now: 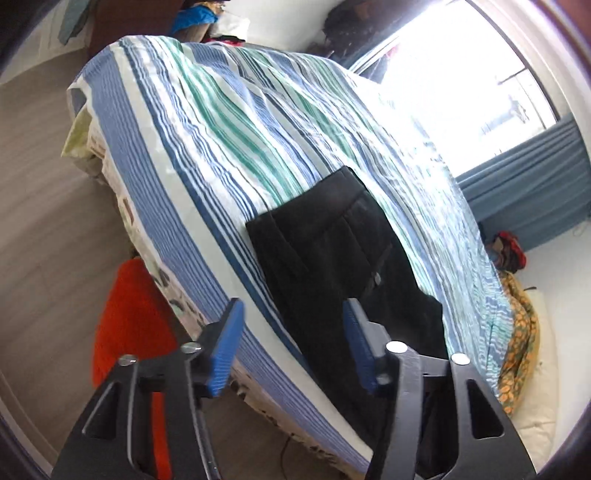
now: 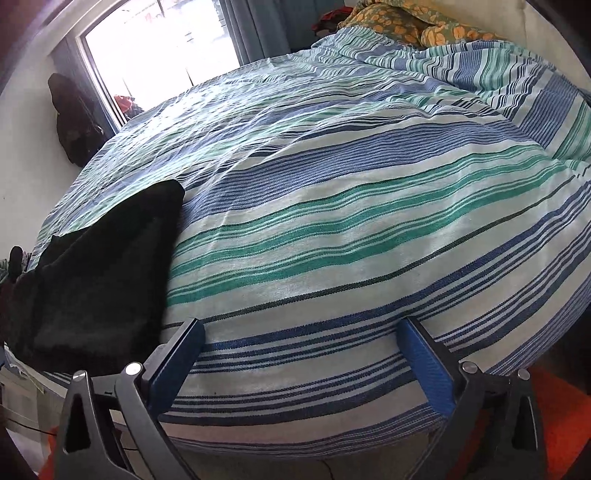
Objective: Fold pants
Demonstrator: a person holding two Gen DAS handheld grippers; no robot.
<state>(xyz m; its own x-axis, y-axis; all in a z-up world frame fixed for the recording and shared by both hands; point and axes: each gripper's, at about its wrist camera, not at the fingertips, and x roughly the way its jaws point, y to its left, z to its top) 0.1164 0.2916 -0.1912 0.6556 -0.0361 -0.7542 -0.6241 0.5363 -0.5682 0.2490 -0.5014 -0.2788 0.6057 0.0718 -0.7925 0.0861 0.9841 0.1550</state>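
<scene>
Black pants [image 1: 332, 243] lie folded flat near the edge of a bed with a blue, green and white striped cover [image 1: 221, 129]. My left gripper [image 1: 291, 347] is open and empty, held above the bed edge just short of the pants' near end. In the right wrist view the pants [image 2: 99, 273] lie at the left on the striped cover [image 2: 351, 221]. My right gripper [image 2: 303, 362] is open and empty over the bed's near edge, to the right of the pants and apart from them.
An orange-red rug [image 1: 129, 325] lies on the wooden floor [image 1: 37, 184] beside the bed. A floral blanket [image 2: 406, 22] is bunched at the head of the bed. A bright window [image 2: 155, 48] with blue curtains [image 1: 535, 184] stands beyond the bed.
</scene>
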